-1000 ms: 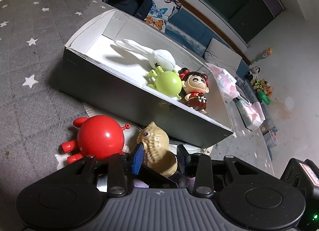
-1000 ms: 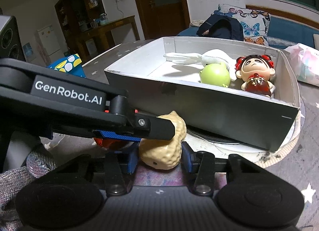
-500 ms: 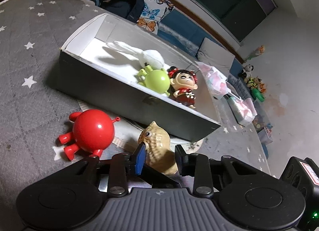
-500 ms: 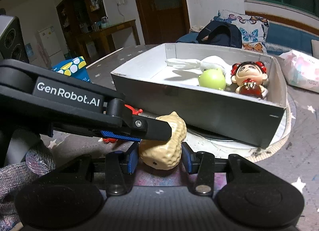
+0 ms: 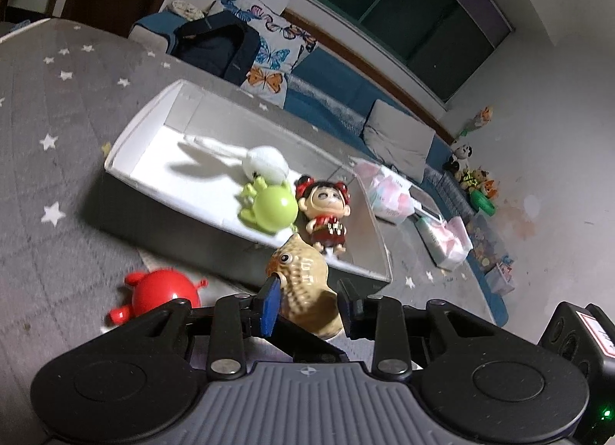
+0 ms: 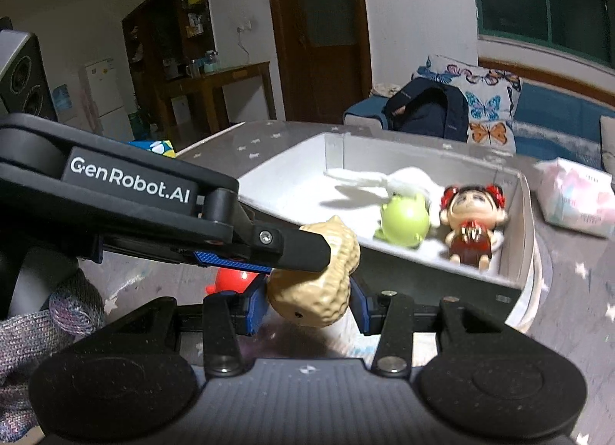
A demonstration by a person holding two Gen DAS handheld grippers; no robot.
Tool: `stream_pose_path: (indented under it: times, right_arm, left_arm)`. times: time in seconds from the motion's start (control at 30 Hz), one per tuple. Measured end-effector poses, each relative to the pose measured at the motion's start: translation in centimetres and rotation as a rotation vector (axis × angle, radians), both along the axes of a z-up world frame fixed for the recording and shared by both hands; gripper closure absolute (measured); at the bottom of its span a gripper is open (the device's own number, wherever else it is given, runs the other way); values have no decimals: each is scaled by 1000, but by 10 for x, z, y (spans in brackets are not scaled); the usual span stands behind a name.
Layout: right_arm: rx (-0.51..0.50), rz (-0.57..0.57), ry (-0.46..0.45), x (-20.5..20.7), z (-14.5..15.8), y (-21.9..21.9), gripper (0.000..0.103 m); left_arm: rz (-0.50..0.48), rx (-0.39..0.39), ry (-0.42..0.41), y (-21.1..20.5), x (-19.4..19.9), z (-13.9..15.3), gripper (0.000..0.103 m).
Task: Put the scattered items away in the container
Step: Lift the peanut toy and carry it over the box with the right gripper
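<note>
- The white box (image 5: pixel 127 137) on the star-patterned grey worktop (image 5: pixel 46 106) holds 3 toys: a white plush rabbit (image 5: pixel 265 162), a green round toy (image 5: pixel 275 208) and a red-bunned doll (image 5: pixel 326 210) at the box's 3 o'clock end.
- The peanut toy (image 5: pixel 303 283) is pinched by both the left tongs (image 5: pixel 307 300) and the right tongs (image 6: pixel 307 300), raised just before the box's near wall.
- The left wrist view alone shows the peanut's eyes and the whole red round toy (image 5: pixel 161 287) at 8 o'clock, outside the box.
- The right wrist view shows the left tongs' arm crossing over the peanut's back.
</note>
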State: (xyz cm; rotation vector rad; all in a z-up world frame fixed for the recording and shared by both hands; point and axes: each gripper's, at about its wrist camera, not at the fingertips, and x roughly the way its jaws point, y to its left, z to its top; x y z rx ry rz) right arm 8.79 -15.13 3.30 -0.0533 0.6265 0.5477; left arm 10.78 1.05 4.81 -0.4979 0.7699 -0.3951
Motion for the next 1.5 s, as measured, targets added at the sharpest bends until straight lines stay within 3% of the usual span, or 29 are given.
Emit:
stream_pose_path:
  times: [0.5,1.5]
  right_arm:
    - [-22,23,-30,39,18,14,58]
    - [-45,25,13,126,2,32,58]
  left_arm:
    - [29,3,-33,9,35,13,68]
    - [59,32,-6,19,115,-2,67]
